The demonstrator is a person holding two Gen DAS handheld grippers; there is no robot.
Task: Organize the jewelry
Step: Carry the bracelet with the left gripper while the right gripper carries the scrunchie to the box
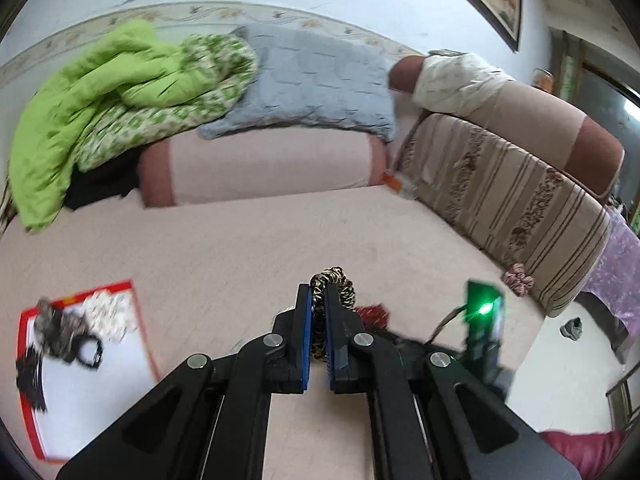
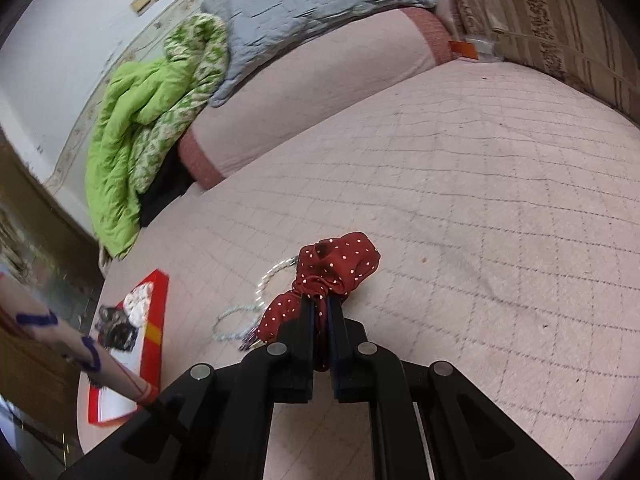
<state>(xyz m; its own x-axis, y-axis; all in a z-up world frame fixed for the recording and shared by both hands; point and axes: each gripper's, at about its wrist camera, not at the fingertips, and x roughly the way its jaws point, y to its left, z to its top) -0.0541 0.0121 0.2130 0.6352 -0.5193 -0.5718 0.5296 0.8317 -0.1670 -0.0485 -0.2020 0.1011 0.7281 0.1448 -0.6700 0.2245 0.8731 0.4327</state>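
Observation:
My left gripper (image 1: 317, 294) is shut on a leopard-print scrunchie (image 1: 340, 283) and holds it above the pink bed cover. My right gripper (image 2: 320, 302) is shut on a red polka-dot scrunchie (image 2: 340, 266) just above the bed. A white bead necklace (image 2: 256, 300) lies on the cover to its left. A red-edged white tray (image 1: 86, 376) at the lower left holds a white scrunchie (image 1: 106, 314) and several dark hair pieces (image 1: 60, 328); the tray also shows in the right wrist view (image 2: 154, 320). Part of the red scrunchie (image 1: 370, 314) shows beside the left fingers.
A small patterned scrunchie (image 1: 518, 280) lies by the striped headboard (image 1: 500, 200) at the right. A green quilt (image 1: 100, 120), a grey pillow (image 1: 316, 80) and a pink bolster (image 1: 260, 168) lie at the back. The bed edge and floor lie at the right.

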